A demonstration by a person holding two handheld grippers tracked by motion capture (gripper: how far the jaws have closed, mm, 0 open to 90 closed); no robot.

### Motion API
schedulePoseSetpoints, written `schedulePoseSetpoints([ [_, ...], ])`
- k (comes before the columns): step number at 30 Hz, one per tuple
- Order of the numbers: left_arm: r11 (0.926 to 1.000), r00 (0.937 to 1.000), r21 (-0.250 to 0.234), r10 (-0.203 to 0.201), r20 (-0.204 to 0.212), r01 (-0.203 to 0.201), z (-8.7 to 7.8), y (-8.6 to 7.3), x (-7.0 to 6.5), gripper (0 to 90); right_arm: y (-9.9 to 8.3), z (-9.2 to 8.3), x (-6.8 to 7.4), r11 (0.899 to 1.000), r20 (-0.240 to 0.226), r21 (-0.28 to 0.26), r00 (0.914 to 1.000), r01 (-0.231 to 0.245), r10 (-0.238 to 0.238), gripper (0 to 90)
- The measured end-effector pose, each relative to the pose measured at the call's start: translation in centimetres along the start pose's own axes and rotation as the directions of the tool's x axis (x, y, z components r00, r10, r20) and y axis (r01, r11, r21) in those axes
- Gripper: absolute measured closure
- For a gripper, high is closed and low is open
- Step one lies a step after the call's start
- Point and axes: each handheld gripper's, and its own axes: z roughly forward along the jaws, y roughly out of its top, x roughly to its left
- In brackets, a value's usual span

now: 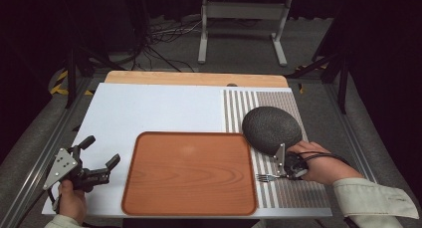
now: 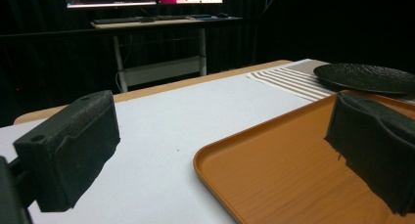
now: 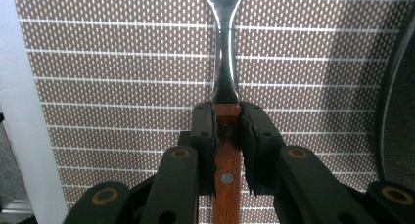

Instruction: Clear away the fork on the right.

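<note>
Right tongs [image 3: 227, 136] clamp the wooden-handled steel fork [image 3: 226, 82] at lower right; left tongs [image 1: 99, 164] gape empty, lower left. The orange wooden tray [image 1: 189, 175] awaits; placing looks undone.

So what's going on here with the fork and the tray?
A person holds tongs in each hand. The right tongs are shut on a wooden-handled fork, which lies on the striped placemat beside the black plate. The left tongs hang open just left of the orange tray, which holds nothing.
</note>
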Motion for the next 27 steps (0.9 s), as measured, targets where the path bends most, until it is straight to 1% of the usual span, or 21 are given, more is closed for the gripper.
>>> schedulePoseSetpoints([
  [7, 1.0000, 1.0000, -0.002, -0.003, -0.004, 0.003, 0.0, 0.0, 0.0, 0.2, 0.0, 0.0, 0.0, 1.000, 0.000, 0.006, 0.9998, 0.019, -0.019, 78.2],
  [10, 1.0000, 1.0000, -0.003, -0.005, -0.004, 0.005, 0.0, 0.0, 0.0, 0.2, -0.1, -0.1, 0.1, 1.000, -0.010, 0.001, 0.9999, 0.012, -0.012, 78.3],
  [11, 1.0000, 1.0000, -0.002, -0.005, -0.004, 0.005, 0.0, 0.0, 0.0, 0.2, -0.1, -0.2, 0.1, 1.000, -0.006, 0.000, 0.9999, 0.010, -0.010, 78.3],
  [16, 1.0000, 1.0000, -0.005, -0.006, -0.007, 0.006, 0.0, -0.1, 0.0, 0.2, -0.4, -1.5, 0.2, 1.000, 0.019, -0.023, 0.9997, -0.013, 0.013, 78.4],
  [21, 1.0000, 1.0000, -0.004, -0.006, -0.007, 0.006, 0.0, -0.1, 0.1, 0.2, -0.7, -2.9, 0.3, 0.996, 0.055, -0.076, 0.9974, -0.043, 0.047, 78.3],
  [24, 1.0000, 1.0000, -0.004, -0.007, -0.007, 0.006, 0.0, -0.1, 0.1, 0.2, -0.8, -3.6, 0.3, 0.994, 0.073, -0.096, 0.9957, -0.049, 0.056, 78.3],
  [27, 1.0000, 0.9999, -0.004, -0.008, -0.007, 0.008, 0.0, -0.1, 0.1, 0.2, -0.8, -4.1, 0.3, 0.993, 0.079, -0.105, 0.9948, -0.056, 0.064, 78.3],
])
